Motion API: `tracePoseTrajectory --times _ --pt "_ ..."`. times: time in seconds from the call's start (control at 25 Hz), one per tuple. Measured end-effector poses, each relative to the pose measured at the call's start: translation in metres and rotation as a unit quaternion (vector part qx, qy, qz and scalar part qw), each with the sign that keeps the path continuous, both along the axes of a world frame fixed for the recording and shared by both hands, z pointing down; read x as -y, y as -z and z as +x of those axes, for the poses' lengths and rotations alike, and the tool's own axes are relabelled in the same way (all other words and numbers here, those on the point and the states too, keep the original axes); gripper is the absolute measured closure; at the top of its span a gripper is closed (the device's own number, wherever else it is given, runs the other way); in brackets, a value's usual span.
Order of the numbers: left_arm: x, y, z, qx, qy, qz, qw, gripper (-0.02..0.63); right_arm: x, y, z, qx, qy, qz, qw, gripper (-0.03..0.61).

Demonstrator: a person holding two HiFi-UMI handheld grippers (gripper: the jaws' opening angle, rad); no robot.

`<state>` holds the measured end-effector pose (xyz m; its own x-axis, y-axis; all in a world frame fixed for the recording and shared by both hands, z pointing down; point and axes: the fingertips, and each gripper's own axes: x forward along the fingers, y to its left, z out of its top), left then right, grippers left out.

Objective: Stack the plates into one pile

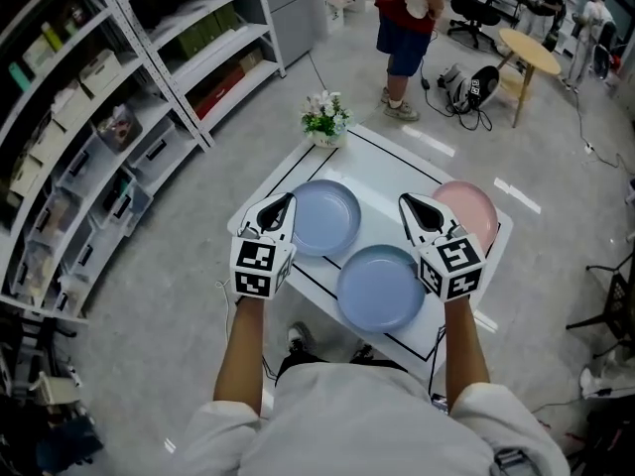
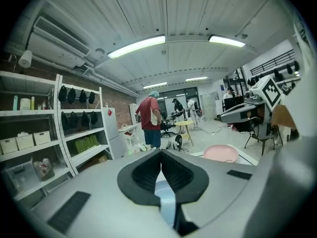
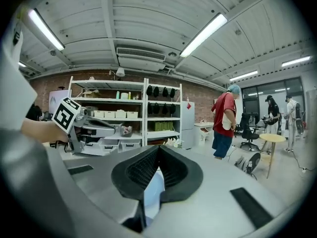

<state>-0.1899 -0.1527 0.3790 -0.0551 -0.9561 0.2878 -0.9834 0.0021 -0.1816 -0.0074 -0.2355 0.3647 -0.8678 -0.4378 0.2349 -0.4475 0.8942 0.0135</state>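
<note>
Three plates lie on the white table (image 1: pixel 397 167): a light blue plate (image 1: pixel 327 216) at the left, a darker blue plate (image 1: pixel 380 288) at the front middle, and a pink plate (image 1: pixel 472 209) at the right. My left gripper (image 1: pixel 286 201) hovers over the left edge of the light blue plate, jaws shut and empty. My right gripper (image 1: pixel 407 202) hangs between the pink plate and the two blue ones, also shut and empty. In the left gripper view, the pink plate (image 2: pixel 221 153) shows beyond the shut jaws, and the right gripper's marker cube (image 2: pixel 271 90) is at the right.
A small pot of flowers (image 1: pixel 325 119) stands at the table's far corner. Shelving (image 1: pixel 119 117) runs along the left. A person in a red top (image 1: pixel 405 28) stands beyond the table, near a round side table (image 1: pixel 528 53) and a bag on the floor.
</note>
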Motion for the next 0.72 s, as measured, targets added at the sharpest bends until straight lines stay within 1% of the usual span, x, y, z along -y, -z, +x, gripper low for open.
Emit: tracePoseTrajectory --times 0.12,0.2,0.4,0.6,0.68,0.72 --pt "0.009 -0.015 -0.015 -0.015 -0.004 -0.008 0.9998 0.597 0.006 -0.014 -0.014 -0.013 -0.004 -0.011 1.0 0.565" --pt "0.015 -0.025 -0.028 -0.018 -0.012 -0.015 0.9997 0.597 0.008 -0.022 -0.025 -0.014 -0.012 -0.019 1.0 0.565" --pt "0.034 -0.058 -0.064 -0.023 -0.043 -0.04 0.998 0.597 0.01 -0.039 -0.058 -0.019 -0.044 -0.029 0.998 0.565" --pt "0.059 -0.092 -0.099 -0.042 -0.083 -0.067 0.9934 0.594 0.01 -0.055 -0.089 -0.04 -0.08 -0.043 0.995 0.565" --pt "0.069 -0.11 -0.111 -0.051 -0.096 -0.081 0.9908 0.58 0.012 -0.063 -0.098 -0.047 -0.093 -0.049 0.993 0.565" --pt "0.074 -0.12 -0.116 -0.054 -0.102 -0.09 0.9892 0.563 0.013 -0.068 -0.102 -0.051 -0.1 -0.053 0.992 0.565"
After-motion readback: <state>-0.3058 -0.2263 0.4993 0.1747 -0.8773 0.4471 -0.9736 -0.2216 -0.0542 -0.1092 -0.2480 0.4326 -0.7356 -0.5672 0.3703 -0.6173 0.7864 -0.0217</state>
